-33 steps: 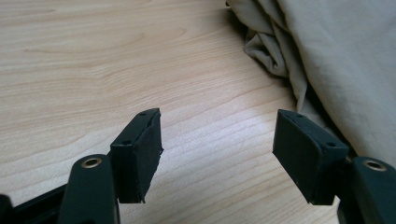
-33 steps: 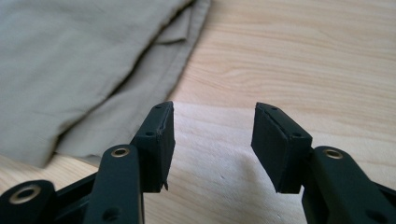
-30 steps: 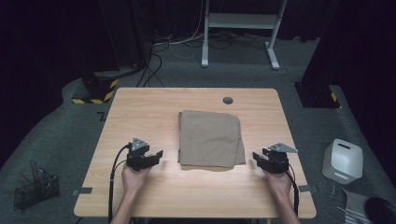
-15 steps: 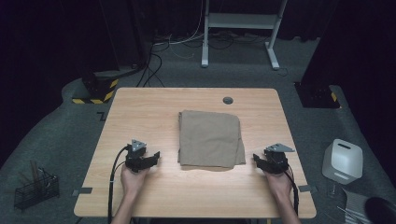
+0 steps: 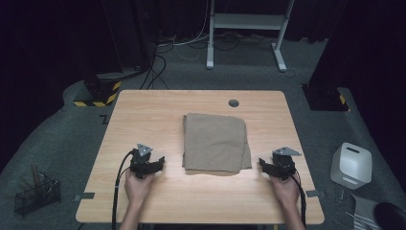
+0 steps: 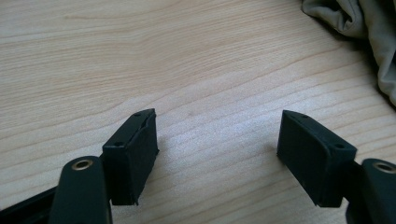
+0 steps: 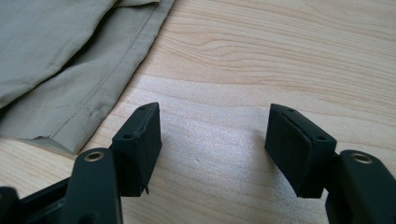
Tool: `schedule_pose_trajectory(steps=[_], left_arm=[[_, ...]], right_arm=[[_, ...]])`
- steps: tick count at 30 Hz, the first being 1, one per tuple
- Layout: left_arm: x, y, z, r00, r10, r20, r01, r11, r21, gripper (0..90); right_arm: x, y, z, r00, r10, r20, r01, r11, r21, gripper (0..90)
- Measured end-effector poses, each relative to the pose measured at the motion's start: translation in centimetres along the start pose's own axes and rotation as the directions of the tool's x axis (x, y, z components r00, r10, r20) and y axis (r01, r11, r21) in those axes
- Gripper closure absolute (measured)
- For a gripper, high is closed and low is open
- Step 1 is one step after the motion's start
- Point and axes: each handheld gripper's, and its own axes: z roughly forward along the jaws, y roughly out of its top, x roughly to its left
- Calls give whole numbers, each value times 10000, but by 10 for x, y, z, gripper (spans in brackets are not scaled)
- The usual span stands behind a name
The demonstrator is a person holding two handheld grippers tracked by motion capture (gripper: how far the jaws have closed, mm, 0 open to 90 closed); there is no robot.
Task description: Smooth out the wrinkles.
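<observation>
Both grippers are all matte black plastic. Each one, the left gripper [image 5: 159,162] and the right gripper [image 5: 264,164], is topped with a small grey three-cornered plate, and a black cable is trailed back along each forearm. Up close in the gripper views, chunky rectangular pads [image 6: 132,156] are seen, each fixed with two tiny screws on the top edge, on rounded arms marked by a brass-ringed hole. The same build is seen on the other one's pads [image 7: 299,149]. No sleeves are worn; the forearms are bare.
</observation>
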Motion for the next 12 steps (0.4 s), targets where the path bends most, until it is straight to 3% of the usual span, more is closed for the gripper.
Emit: schedule_pose_trajectory(steps=[12], left_arm=[[-1,0,0,10000,11,27,-11,10000,26,273]], right_arm=[[0,0,0,10000,3,16,-3,10000,-1,356]])
